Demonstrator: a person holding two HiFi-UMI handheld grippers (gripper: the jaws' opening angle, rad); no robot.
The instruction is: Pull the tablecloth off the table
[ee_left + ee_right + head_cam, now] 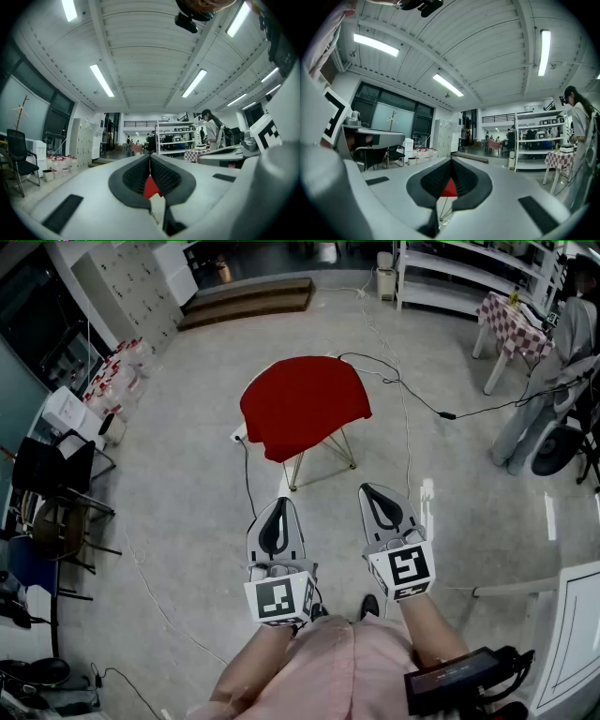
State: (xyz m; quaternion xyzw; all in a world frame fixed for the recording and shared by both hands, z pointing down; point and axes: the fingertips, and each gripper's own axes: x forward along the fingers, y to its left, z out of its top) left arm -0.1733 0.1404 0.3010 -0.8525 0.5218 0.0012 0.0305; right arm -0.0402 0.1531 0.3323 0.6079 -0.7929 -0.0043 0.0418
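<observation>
Both claws are pressed fully together here, and neither one holds anything. The left claw (pixel 278 503) and the right claw (pixel 369 489) sit side by side low in the head view, held level and pointing forward over bare floor (pixel 178 437). They're near each other but not touching.

The red tablecloth (pixel 302 407) is draped over the little bench (pixel 298 472). It covers the whole top and hangs over the edges, so only the thin gold legs show underneath. It's out in front of both claws and well apart from them, so there's no contact at all.

In the left gripper view the two dark pads (pixel 136 176) meet in a tight line. A sliver of red cloth shows far off through the notch below the tips, behind the claw rather than pinched in it. It's the same in the right gripper view: the pads (pixel 433 178) are closed on each other, with a red patch and the gold legs visible in the distance.

A black cable (pixel 412 392) snakes across the floor past the bench's right side. A person (pixel 555 371) stands off at the right edge of the head view.
</observation>
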